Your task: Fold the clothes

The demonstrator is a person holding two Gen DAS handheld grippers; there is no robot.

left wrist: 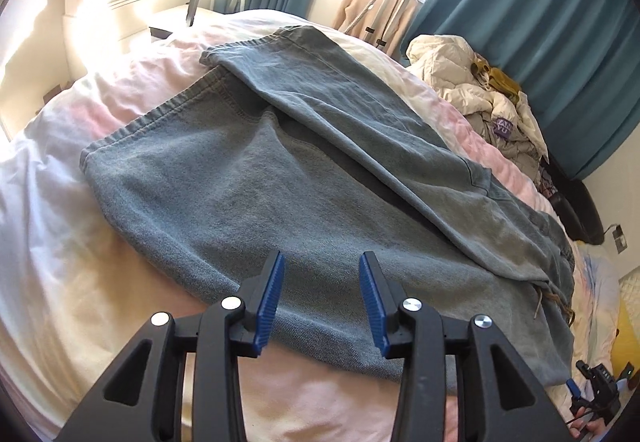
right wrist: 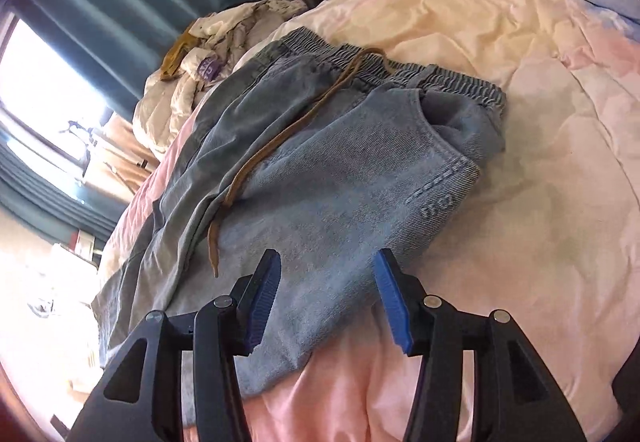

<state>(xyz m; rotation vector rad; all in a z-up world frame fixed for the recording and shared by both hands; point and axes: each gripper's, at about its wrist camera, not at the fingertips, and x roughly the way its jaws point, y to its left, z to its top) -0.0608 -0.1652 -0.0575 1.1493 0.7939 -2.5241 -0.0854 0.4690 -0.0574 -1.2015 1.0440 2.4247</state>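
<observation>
a wide bed [left wrist: 60, 210] is covered by a soft, crumpled quilt [right wrist: 520, 130] in pale pink, cream and a little blue, and its loose folds could be caught up with any pinch made near a hem. across it a pair of blue jeans [left wrist: 248, 202] is laid flat, one leg crossed over the other; the denim is thick, faintly ribbed and heavy, so a shallow grip is likely to slip and let a lifted edge sag out of line. a puffy cream jacket [left wrist: 460, 82] is heaped beyond the jeans, close enough that a swung leg might be dragged onto it. the gathered elastic waistband [right wrist: 384, 66] is seen at the far end in the right wrist view, and a long brown drawstring [right wrist: 276, 146] is trailed down the cloth, thin and loose, easily trapped inside a fold. the left gripper [left wrist: 322, 298] is held partly open over the near edge of a leg with nothing between its ridged blue pads. the right gripper [right wrist: 326, 296] is likewise parted and empty, poised above the jeans near the waist end.
</observation>
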